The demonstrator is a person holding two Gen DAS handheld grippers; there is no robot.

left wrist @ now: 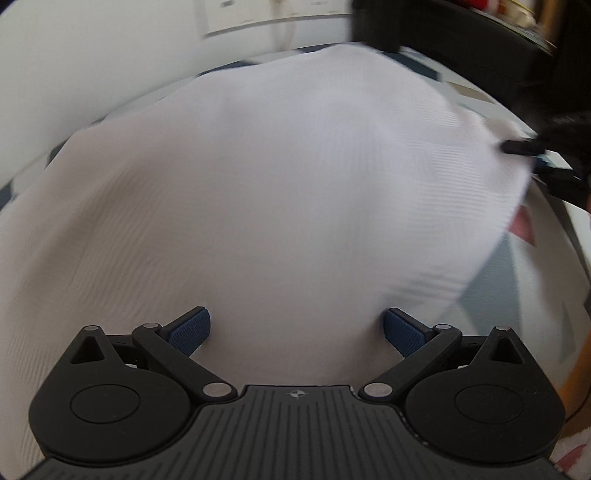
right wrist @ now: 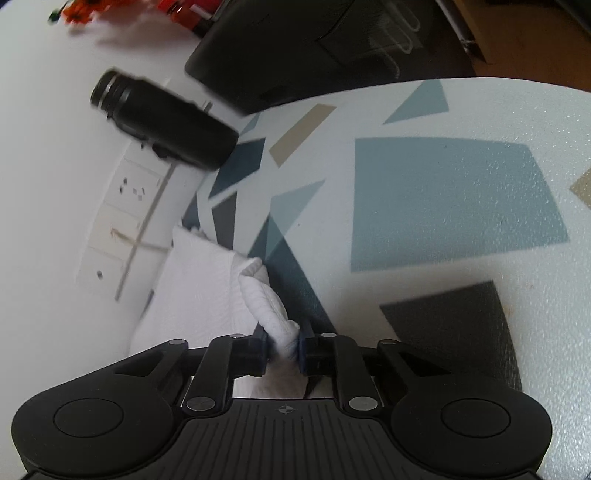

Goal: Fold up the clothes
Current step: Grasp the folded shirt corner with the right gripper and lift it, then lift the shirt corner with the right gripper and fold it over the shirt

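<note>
White cloth [left wrist: 266,192] spread on patterned surface [right wrist: 443,184]; two hand-held grippers at it.

Cloth is the landmark. Left hand-held gripper [left wrist: 297,330] hangs over cloth's near part, jaws wide apart, blue pads [left wrist: 190,330] clear of each other, only flat fabric seen between them; contact with fabric cannot be told. Right hand-held gripper [right wrist: 283,349] at cloth's edge, jaws nearly together, pinching a bunched, twisted fold of cloth; rest of cloth trails away to the left of the pinch. In the left wrist view the right gripper's black fingers [left wrist: 524,147] sit at cloth's far right edge. Surface shows grey, blue and tan shapes right of cloth. Black cylinder [right wrist: 162,122] beyond cloth, blurred. Black case [right wrist: 295,48] further beyond. Orange items [right wrist: 85,9] at the far corner, too blurred to identify.
</note>
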